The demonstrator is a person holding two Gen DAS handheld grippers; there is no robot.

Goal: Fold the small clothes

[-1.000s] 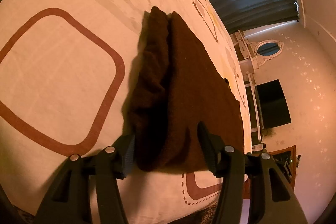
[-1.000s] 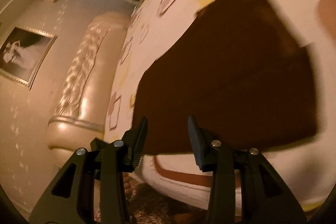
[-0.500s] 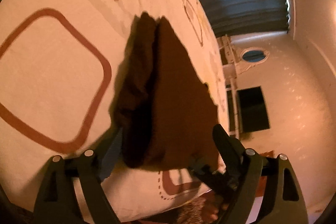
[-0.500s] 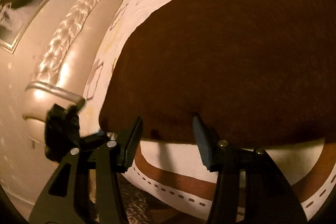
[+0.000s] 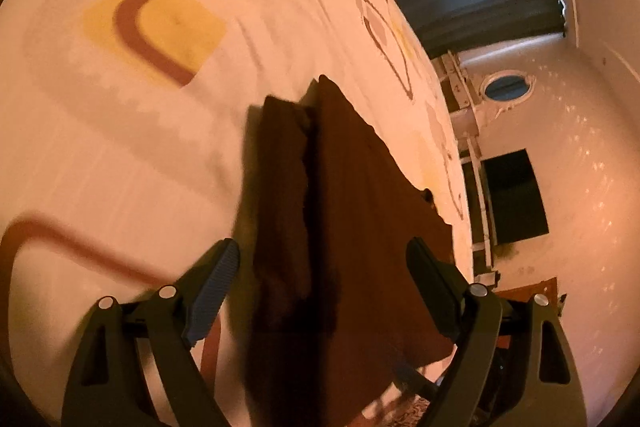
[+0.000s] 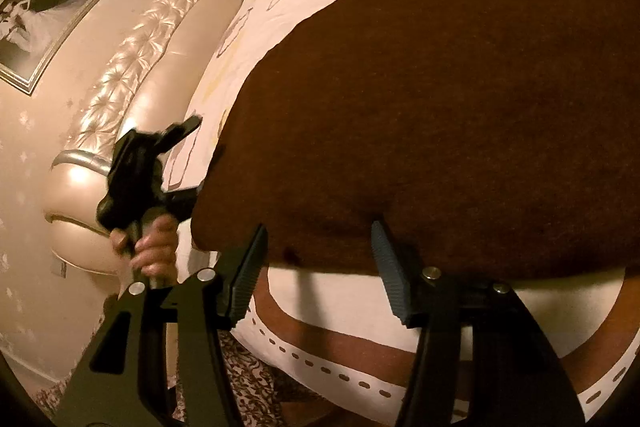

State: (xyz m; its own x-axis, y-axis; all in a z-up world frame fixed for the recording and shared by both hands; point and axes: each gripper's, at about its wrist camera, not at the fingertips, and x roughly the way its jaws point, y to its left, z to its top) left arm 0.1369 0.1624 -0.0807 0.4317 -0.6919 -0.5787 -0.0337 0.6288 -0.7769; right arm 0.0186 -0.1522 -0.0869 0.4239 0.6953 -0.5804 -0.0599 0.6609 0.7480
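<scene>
A dark brown cloth [image 5: 360,227] lies on the bed sheet [image 5: 120,147], with a narrow folded strip along its left side. My left gripper [image 5: 322,247] is open wide and straddles the cloth's near end; its pads do not press on it. In the right wrist view the same brown cloth [image 6: 440,107] fills the upper right. The jaws of my right gripper [image 6: 319,229] are opening, and the cloth's near edge sits just between their tips, not pinched. The left gripper [image 6: 136,167], held by a hand [image 6: 154,251], shows at the cloth's left corner.
The sheet [image 6: 360,299] has brown and yellow rounded squares, and its front edge drops off close to both grippers. A padded headboard [image 6: 132,67] and a framed picture [image 6: 36,27] stand to the left. A dark screen [image 5: 516,195] hangs on the far wall. Patterned rug [image 6: 248,387] lies below.
The left gripper's jaws spread wide off the cloth's near end and it shifted across the bed. The right gripper came down to the cloth's edge, its jaws widening. The left hand entered the right view.
</scene>
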